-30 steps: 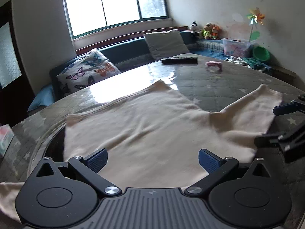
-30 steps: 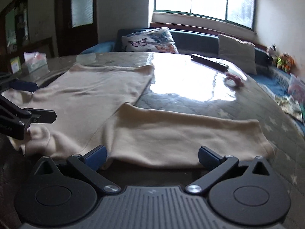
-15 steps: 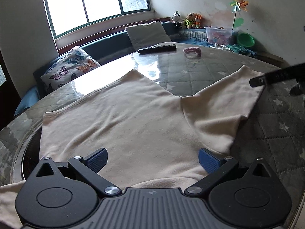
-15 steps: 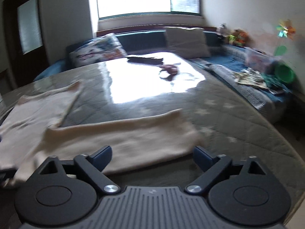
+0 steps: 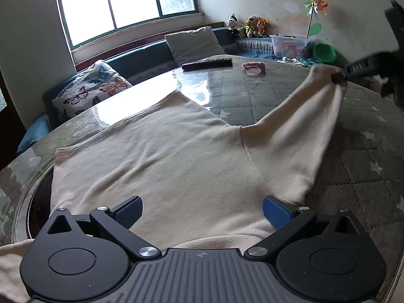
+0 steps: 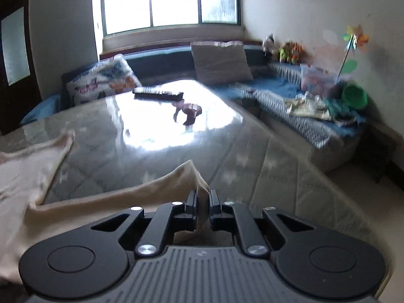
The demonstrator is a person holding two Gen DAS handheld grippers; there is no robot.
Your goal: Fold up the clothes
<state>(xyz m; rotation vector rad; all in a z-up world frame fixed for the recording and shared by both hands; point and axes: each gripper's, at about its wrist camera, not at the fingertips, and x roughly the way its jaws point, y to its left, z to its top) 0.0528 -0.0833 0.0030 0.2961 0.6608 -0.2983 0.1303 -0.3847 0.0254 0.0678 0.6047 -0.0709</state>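
A cream long-sleeved top (image 5: 164, 156) lies spread flat on the round glass-topped table (image 5: 265, 93). My left gripper (image 5: 202, 210) is open, low over the top's near edge by the neckline. My right gripper (image 6: 202, 198) is shut on the cuff of the top's sleeve (image 6: 106, 202) and holds it lifted off the table. In the left wrist view the right gripper (image 5: 339, 77) shows at the far right, pinching the raised sleeve end (image 5: 320, 93).
A black remote control (image 5: 207, 63) and a small pink object (image 5: 253, 65) lie at the table's far side. A sofa with a butterfly cushion (image 5: 88, 88) and a grey cushion (image 5: 193, 44) runs behind. A toy box (image 5: 287, 45) and a green bowl (image 5: 324, 53) stand at the right.
My right gripper has moved to the sleeve's end, shut on the cuff and lifted it. My left gripper stays open and has shifted slightly over the top's near edge.
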